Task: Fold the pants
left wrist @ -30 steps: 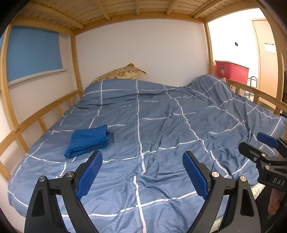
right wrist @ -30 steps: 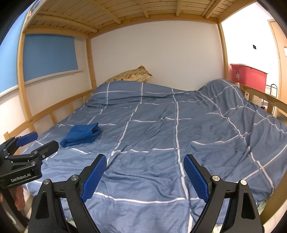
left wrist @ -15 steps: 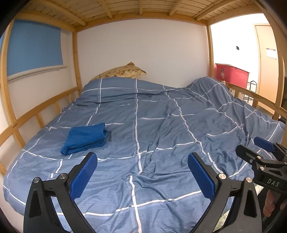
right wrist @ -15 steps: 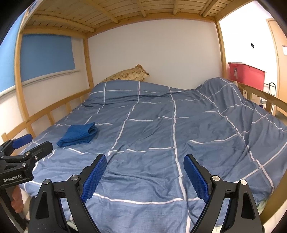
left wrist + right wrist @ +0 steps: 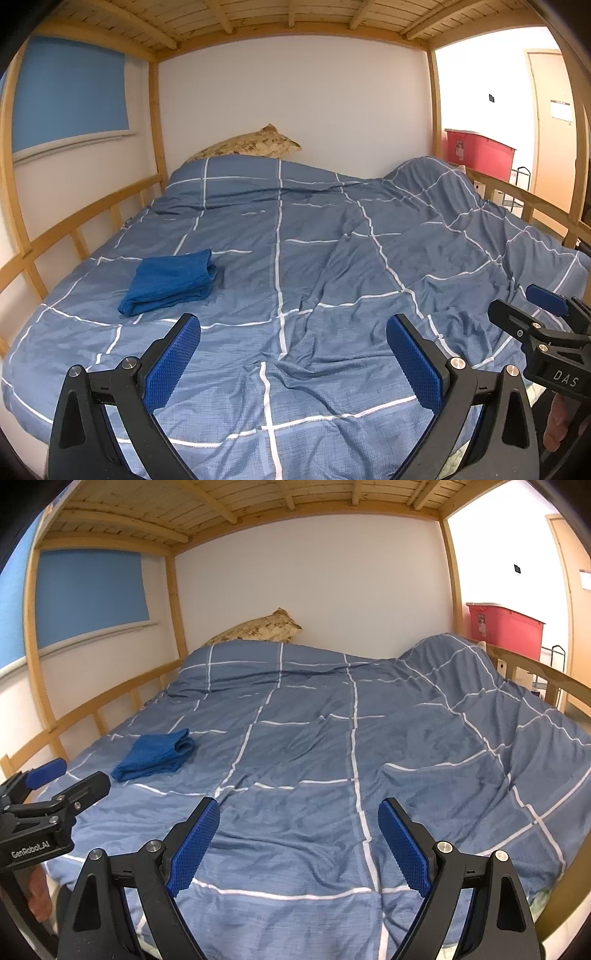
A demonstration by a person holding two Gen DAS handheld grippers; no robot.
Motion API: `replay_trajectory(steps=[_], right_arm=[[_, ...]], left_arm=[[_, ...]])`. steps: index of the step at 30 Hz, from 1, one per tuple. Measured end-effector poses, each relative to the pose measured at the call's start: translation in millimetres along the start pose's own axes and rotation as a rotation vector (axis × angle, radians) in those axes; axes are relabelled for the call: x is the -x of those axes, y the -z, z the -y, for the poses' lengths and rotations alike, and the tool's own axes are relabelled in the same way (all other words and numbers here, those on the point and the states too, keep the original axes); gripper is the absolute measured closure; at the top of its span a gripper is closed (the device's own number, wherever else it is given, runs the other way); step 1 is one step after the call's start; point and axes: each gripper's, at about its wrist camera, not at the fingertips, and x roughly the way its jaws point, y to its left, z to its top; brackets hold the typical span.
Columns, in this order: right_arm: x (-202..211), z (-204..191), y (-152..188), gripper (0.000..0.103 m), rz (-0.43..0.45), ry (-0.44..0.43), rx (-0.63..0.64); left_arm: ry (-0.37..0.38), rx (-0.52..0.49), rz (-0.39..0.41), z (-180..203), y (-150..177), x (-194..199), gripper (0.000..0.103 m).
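Lying folded on the duvet (image 5: 332,258), pants (image 5: 170,280) well beyond both empty, wide-spread grippers, left (image 5: 293,354) and right (image 5: 299,834).

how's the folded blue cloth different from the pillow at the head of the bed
The folded blue cloth is plain deep blue; the pillow is tan and patterned. The cloth lies in full view on top of the duvet; the pillow is partly hidden behind it, against the wall. Both lie toward the bed's left side.

Both claws (image 5: 293,360) (image 5: 299,843) agape, empty

Blue pants (image 5: 170,280), folded in a compact bundle, on the bed's left
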Motion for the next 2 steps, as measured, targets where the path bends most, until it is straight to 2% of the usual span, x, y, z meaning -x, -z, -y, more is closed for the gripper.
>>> replay_trajectory(steps=[2], right_arm=[[-1.1,0.3,-0.2,0.015,0.000,0.001,0.000]], left_arm=[[-0.010,-0.002,0.002,1.0,0.1,-1.1,0.001]])
